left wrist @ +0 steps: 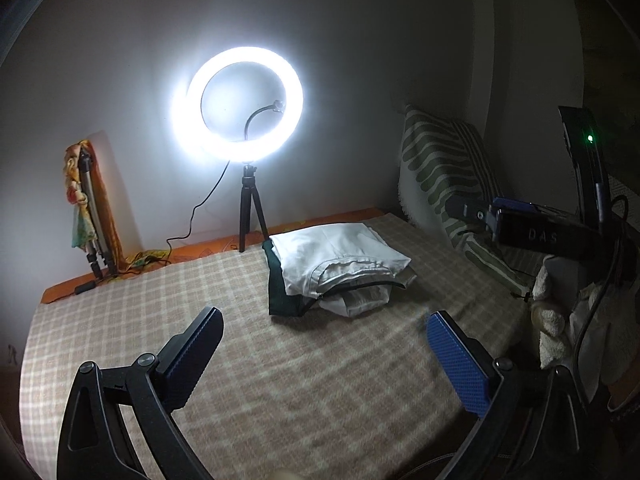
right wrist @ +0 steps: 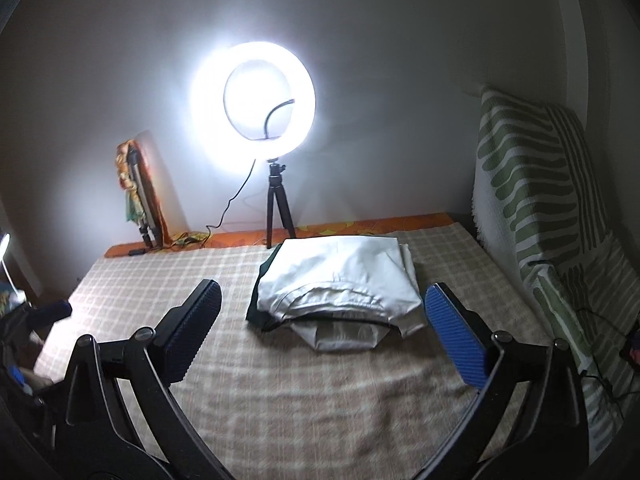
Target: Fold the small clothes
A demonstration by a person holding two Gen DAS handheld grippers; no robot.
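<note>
A pile of folded clothes lies on the checked blanket, a white garment on top, a dark green one beneath and a pale one at the bottom. The pile also shows in the right wrist view. My left gripper is open and empty, above the blanket in front of the pile. My right gripper is open and empty, its fingers flanking the pile's near edge from above. The right gripper's body shows at the right of the left wrist view.
A lit ring light on a small tripod stands at the bed's far edge, its cable trailing left. A folded tripod with a colourful cloth leans on the wall. A green-striped cushion is at the right. An orange sheet edges the blanket.
</note>
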